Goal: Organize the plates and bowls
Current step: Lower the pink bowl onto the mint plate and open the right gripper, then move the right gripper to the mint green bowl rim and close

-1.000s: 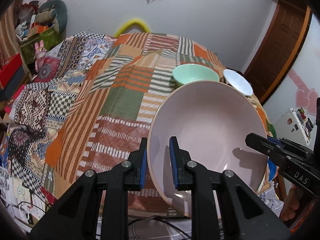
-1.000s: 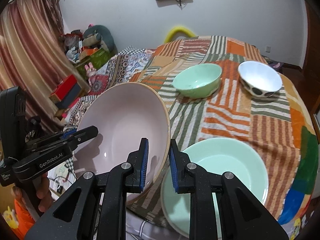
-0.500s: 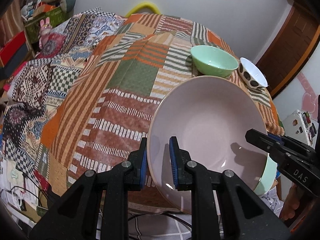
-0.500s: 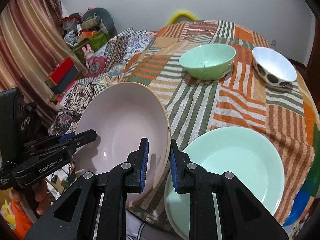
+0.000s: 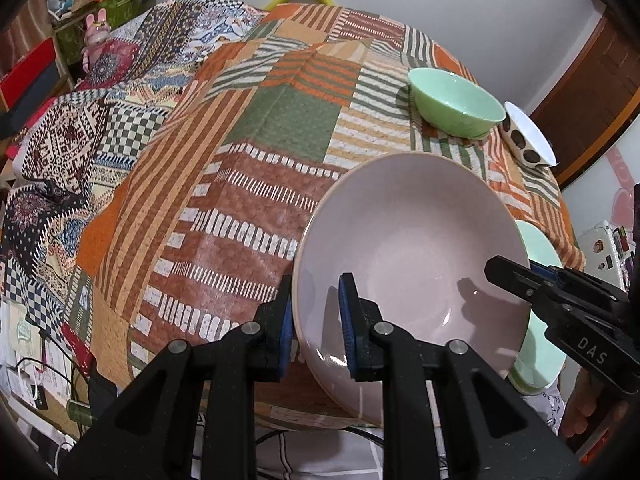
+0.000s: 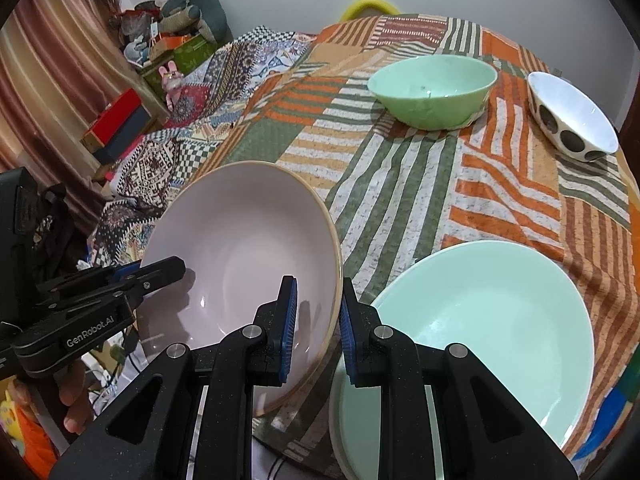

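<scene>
A large pink plate [image 5: 412, 248] is held tilted at the table's near edge. My left gripper [image 5: 314, 320] is shut on its left rim, and my right gripper [image 6: 317, 320] is shut on its right rim; the plate also shows in the right wrist view [image 6: 240, 256]. A large mint plate [image 6: 480, 328] lies on the table just right of it, partly hidden behind the pink plate in the left wrist view [image 5: 536, 248]. A mint bowl [image 6: 432, 86] and a white bowl with dark spots [image 6: 572, 120] stand at the far side.
A patchwork cloth [image 5: 256, 168] covers the round table. A patterned blanket [image 5: 72, 136] drapes to the left. Boxes and toys [image 6: 120, 120] sit by the curtain at the far left. A wooden door [image 5: 592, 92] is at the right.
Both grippers and the pink plate have moved forward and lower toward the table; the mint plate and bowls look closer. Grips are unchanged.
</scene>
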